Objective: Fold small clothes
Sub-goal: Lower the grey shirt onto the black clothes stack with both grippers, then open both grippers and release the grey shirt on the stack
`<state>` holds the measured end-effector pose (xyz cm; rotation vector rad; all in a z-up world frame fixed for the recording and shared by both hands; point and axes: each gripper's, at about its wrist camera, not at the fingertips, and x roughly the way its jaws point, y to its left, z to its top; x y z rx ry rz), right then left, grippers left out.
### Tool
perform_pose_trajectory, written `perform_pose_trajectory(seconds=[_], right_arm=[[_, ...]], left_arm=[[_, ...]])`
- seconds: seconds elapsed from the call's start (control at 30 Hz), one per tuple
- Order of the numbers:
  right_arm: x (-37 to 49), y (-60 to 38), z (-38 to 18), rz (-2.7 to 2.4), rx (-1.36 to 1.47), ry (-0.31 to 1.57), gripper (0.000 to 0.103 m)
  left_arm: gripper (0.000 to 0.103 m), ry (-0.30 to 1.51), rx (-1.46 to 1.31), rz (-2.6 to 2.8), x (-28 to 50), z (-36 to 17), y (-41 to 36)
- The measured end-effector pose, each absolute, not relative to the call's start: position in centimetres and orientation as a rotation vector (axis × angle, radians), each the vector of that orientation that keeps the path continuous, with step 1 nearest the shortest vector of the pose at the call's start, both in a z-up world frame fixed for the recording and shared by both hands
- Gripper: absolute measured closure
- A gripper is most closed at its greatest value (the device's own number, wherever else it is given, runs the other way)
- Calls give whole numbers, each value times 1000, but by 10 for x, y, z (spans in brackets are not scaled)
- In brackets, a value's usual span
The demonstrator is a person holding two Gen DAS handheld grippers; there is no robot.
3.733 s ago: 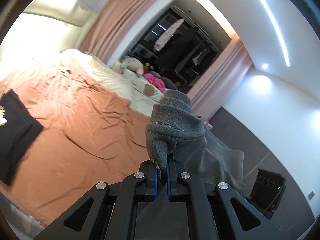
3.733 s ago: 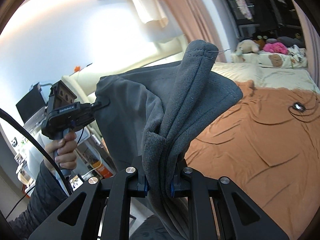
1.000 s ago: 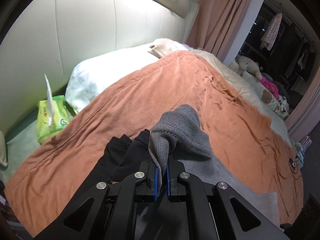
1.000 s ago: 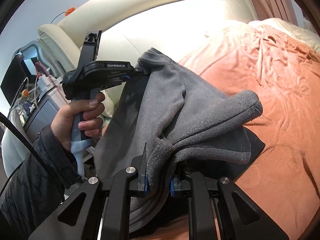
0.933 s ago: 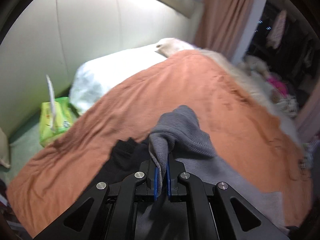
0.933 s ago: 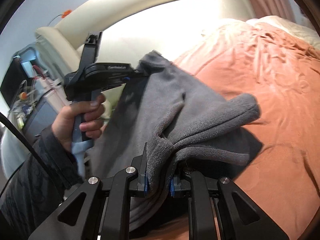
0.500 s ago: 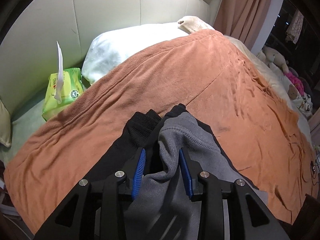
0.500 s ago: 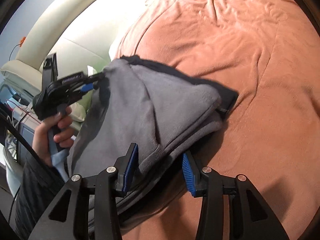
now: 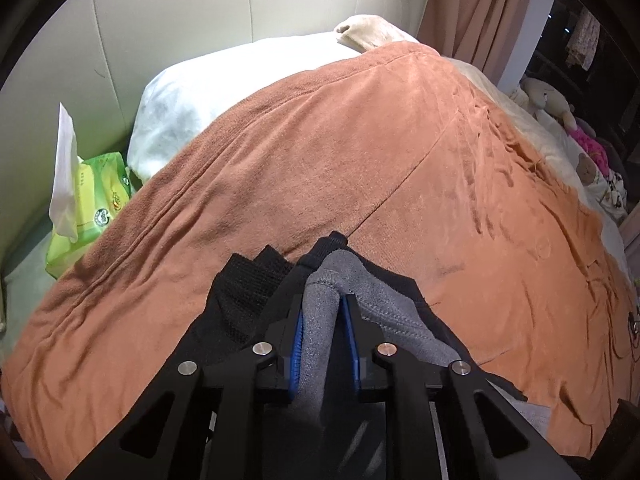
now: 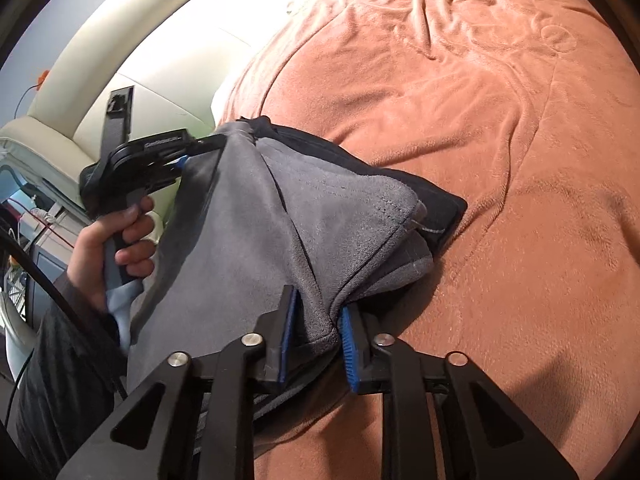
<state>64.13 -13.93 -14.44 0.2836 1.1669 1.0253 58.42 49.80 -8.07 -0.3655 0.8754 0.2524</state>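
Grey fleece garment (image 10: 320,216), soft and stitched along its hems, lies on a black garment (image 10: 444,208) on the bed's orange blanket (image 10: 500,120). Two grippers: left gripper (image 9: 323,312) and right gripper (image 10: 316,320), fingers closing narrowly on grey folds. Only the left view shows one tissue pack (image 9: 96,204); only the right shows the person's hand (image 10: 116,236).

a home bedroom: a bed (image 9: 400,168) with orange blanket, white pillow (image 9: 224,80), padded headboard (image 9: 180,20), curtains (image 9: 488,12), and soft toys (image 9: 548,96).
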Motion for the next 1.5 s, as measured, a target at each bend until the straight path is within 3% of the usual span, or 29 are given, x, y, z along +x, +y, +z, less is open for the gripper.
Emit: perform_pose_trajectory(seconds=[0.17,0.2,0.27,0.4,0.47,0.5,0.6,0.67,0.7,0.77,0.87,1.2,1.4,1.5], right_arm=[[636,-143,-130,1048,286,1077,93],[634,-145,-126,1037,277,1048,93],[627,-144,-121,988,199,1006,90],[626,-138,-128,920,127,1082,68],[629,-149,-124,875,148,1072,42],[630,-154,-121,859,157,1061,42],[630,-165,-109,848,184,1036,42],[626,-168,-102,884,201,1014,42],[623,-168,-99,908,204,1006,44],[616,-166,-96,947,194,991,63],[611,-160,-99,1007,188,1013,78],[622,-130,-121,1000,80,1089,78],[634,-141,-131,954,151,1154,78],[632,-147,-128,955,141,1170,78]], left_arm=[[87,761,-333,235,577,-60,496],[84,769,-331,243,579,-61,495],[67,830,-311,296,584,-66,497],[58,838,-324,354,572,-59,502],[54,812,-319,355,560,-50,502],[54,807,-313,355,556,-47,501],[60,821,-299,302,547,-42,494],[77,838,-273,252,543,-41,486],[79,848,-267,231,543,-42,482],[83,887,-263,182,544,-50,475],[84,952,-239,162,554,-70,467],[87,1000,-212,324,597,-112,481],[87,959,-203,372,588,-88,482],[79,923,-224,392,570,-69,485]])
